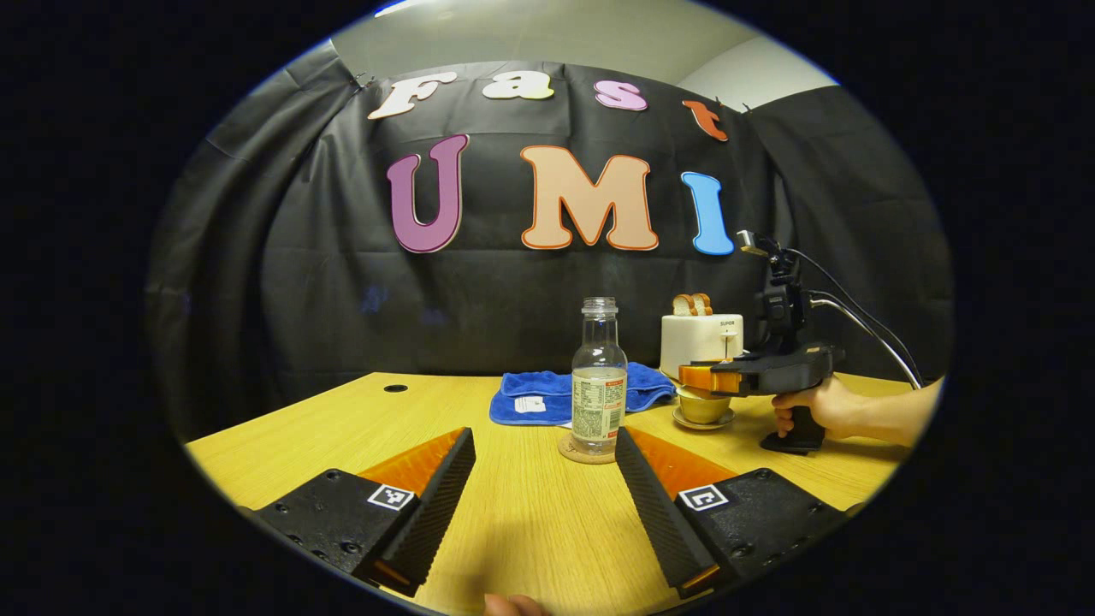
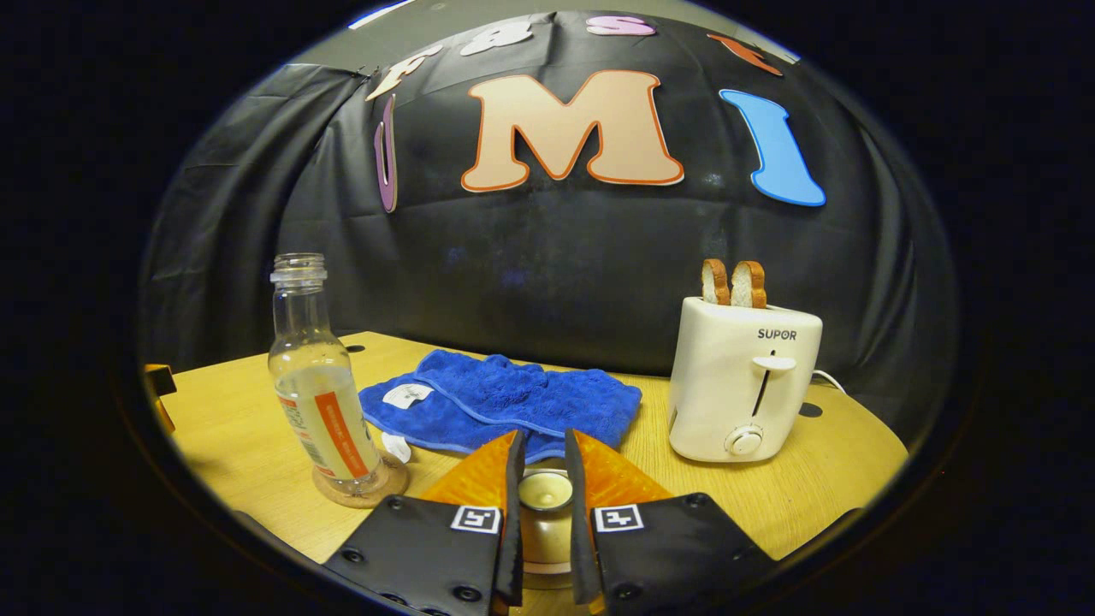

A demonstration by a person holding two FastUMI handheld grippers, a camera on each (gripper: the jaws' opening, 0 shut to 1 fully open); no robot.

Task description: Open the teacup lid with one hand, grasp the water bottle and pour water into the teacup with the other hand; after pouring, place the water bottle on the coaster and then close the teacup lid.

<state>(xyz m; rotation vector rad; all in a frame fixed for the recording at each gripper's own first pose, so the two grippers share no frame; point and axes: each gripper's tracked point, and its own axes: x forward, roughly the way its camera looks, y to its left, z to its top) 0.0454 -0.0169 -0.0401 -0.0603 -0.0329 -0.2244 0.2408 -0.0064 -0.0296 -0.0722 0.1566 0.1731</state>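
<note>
Right claw (image 2: 541,479) is clenched on the lid (image 2: 545,492) knob, sitting over the teacup (image 1: 703,407) near the worktop (image 1: 530,513) middle, in front of the towel (image 2: 505,402) and toaster (image 2: 742,376). Left claw (image 1: 545,479) is released, empty, aimed at the bottle (image 1: 598,381), which stands upright on the coaster (image 1: 586,451) just beside the cup. Looks like the closing step: lid going down or just seated. Next: confirm it sits flat, then let go and lift straight up.

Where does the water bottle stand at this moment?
In the left gripper view the water bottle stands upright on the coaster, just ahead of the open left gripper, with the blue towel behind and the teacup beside it.
</note>
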